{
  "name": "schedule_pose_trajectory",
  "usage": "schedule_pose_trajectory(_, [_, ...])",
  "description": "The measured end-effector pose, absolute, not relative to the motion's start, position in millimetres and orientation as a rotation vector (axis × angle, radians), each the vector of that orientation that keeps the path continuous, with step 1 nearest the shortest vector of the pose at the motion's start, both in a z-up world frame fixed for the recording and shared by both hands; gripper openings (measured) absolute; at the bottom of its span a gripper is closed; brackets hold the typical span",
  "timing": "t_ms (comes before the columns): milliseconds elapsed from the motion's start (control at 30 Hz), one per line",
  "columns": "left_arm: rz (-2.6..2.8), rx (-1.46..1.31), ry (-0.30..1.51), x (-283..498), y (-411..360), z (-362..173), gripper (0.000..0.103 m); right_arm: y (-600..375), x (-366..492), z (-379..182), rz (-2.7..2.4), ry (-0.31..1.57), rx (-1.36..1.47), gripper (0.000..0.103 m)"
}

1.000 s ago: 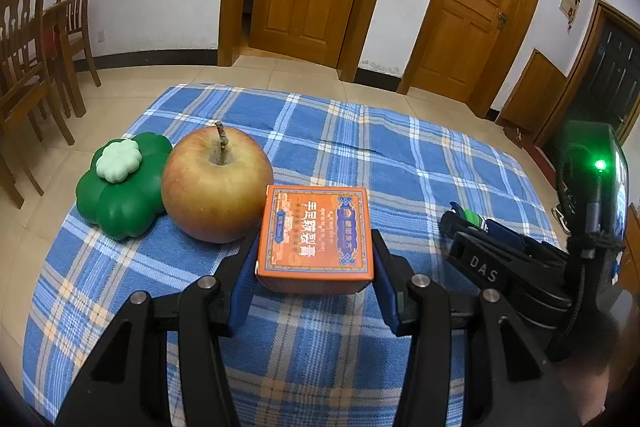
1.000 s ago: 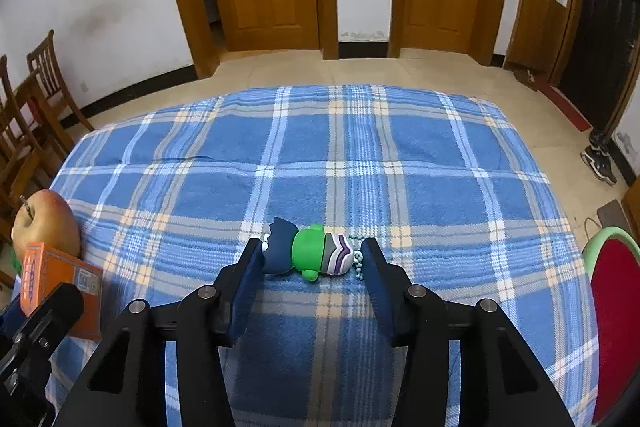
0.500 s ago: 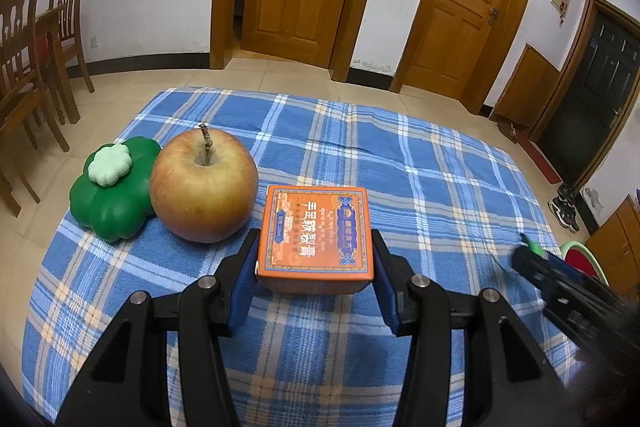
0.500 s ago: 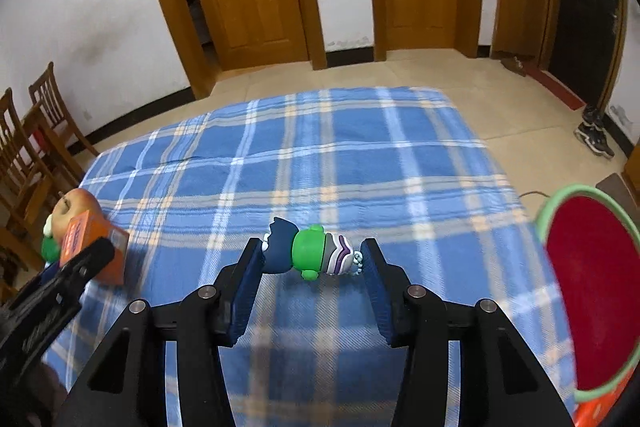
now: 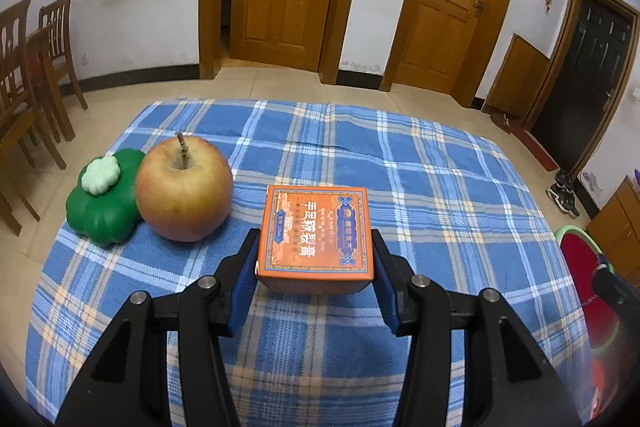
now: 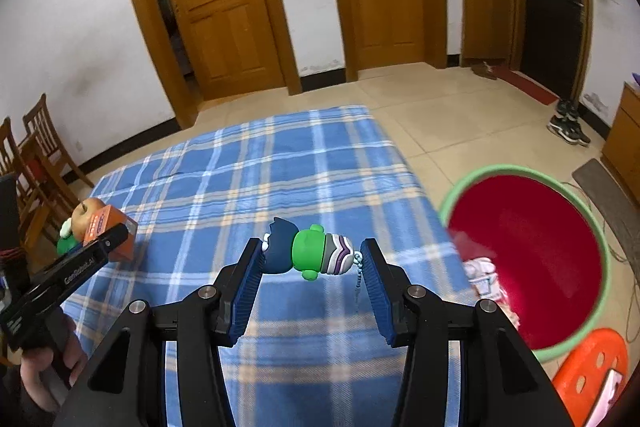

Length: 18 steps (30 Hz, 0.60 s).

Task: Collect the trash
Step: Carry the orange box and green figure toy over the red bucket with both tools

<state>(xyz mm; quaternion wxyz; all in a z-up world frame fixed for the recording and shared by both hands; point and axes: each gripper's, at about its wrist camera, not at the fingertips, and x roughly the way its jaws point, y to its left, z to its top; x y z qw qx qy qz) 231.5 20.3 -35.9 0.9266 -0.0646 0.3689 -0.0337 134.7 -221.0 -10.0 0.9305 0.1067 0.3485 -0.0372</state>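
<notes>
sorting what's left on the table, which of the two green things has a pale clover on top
The green clover-shaped piece beside the apple; the green toy figure in the right gripper has none.

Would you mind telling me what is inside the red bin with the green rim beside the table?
In the right wrist view, the red bin holds something pale pink and white against its near-left wall. The rest of the visible interior looks bare; the right gripper hides its nearest part.
</notes>
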Motion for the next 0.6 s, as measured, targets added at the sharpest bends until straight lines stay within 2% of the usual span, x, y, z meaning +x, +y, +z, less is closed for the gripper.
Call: schedule_pose_trajectory(600, [-0.185,0.029,0.737,206.9,-51.1,-15.7,0.052,-315.4,74.9,-13.8,-0.236,0.685,0.341,0.050])
